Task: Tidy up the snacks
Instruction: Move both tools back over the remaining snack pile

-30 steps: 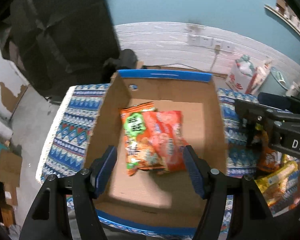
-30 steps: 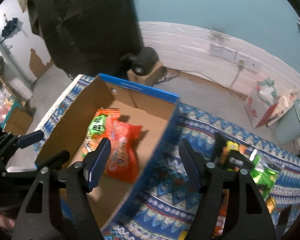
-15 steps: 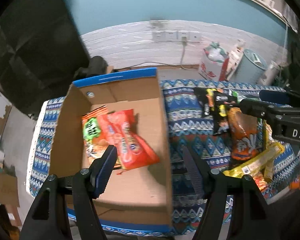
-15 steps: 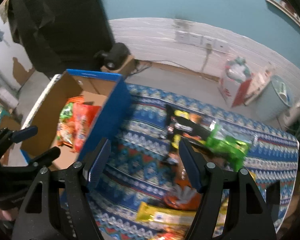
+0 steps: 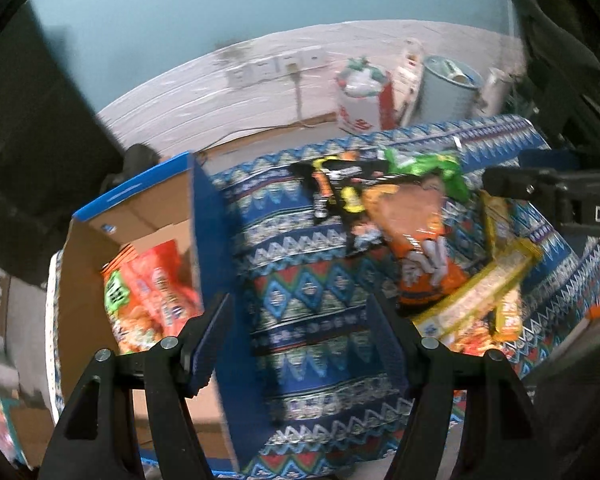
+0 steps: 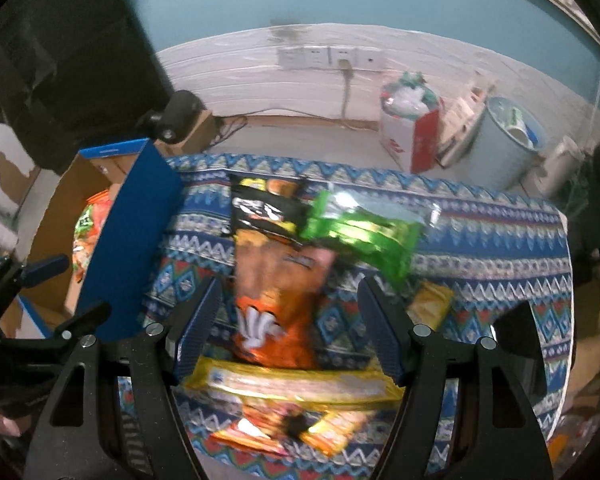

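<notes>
Far left: cardboard box (image 6: 60, 216) w/ blue outer walls, sitting on the patterned cloth (image 6: 480, 240) over the worktop. Inside it, an orange-red snack bag (image 5: 160, 280) lying on a green-labelled bag (image 5: 118, 296); both partly hidden by the box's right wall.

Left hand-held gripper (image 5: 300, 340): jaws roughly half apart, nothing btwn them, pointing down over bare cloth just right of the box wall. Its left finger overlaps the box edge in view; contact can't be told.

Centre, on cloth: loose pile of snacks. Black bag (image 6: 264, 212) at the far end, orange chip bag (image 6: 280, 292) overlapping its near edge, green packet (image 6: 364, 232) tilted off to the right of both. Nearer: long yellow packet (image 6: 296, 384) lying crosswise, w/ smaller orange/yellow packs (image 6: 332, 428) under it, blurred.

Right hand-held gripper (image 6: 290, 320): jaws apart, holding nothing, hanging above the orange chip bag, which shows btwn the fingers; pads clear of it.

Far right, past the worktop: red-white carton (image 6: 412, 136), pale bin (image 6: 508, 140) on the floor by the wall.
</notes>
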### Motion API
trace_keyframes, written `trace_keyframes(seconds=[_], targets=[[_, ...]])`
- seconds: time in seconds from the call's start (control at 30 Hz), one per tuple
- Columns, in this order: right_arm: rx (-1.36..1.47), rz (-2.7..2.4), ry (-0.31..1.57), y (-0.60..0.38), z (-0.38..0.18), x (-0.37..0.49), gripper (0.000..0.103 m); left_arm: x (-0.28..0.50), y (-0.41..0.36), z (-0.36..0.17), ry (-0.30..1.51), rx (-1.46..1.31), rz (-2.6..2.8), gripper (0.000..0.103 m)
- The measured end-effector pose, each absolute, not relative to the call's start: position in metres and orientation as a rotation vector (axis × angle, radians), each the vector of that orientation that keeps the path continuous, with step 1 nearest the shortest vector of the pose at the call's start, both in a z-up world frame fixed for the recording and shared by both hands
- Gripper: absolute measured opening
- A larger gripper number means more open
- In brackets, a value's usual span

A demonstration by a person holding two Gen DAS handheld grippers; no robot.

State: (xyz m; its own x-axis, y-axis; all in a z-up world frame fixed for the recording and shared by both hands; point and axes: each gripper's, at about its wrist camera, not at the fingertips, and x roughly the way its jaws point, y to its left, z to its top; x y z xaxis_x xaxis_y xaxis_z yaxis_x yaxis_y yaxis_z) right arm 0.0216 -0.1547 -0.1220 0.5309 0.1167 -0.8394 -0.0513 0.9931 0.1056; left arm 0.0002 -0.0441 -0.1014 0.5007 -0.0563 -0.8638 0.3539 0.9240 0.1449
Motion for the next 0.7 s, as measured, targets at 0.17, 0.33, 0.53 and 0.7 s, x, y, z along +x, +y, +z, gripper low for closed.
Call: trace_keyframes(seconds=[0.17,0.33,0.53,0.7], targets=[[0.093,0.062,1.018,-0.181,-0.130,0.009,0.070,-0.003,-0.071,-0.113,1.048,0.359,-0.294,0.075],[0.149,0.015,1.059,-0.206,-0.146,-0.006,0.070,-0.003,-0.088,-0.127,1.085,0.390,-0.300,0.075],[0.246,0.007,1.136,-0.219,-0.170,-0.026,0.070,0.005,-0.093,-0.142,1.110,0.408,-0.269,0.075],[0.342,0.021,1.193,-0.218,-0.191,-0.033,0.070,0.015,-0.088,-0.157,1.154,0.394,-0.236,0.075]])
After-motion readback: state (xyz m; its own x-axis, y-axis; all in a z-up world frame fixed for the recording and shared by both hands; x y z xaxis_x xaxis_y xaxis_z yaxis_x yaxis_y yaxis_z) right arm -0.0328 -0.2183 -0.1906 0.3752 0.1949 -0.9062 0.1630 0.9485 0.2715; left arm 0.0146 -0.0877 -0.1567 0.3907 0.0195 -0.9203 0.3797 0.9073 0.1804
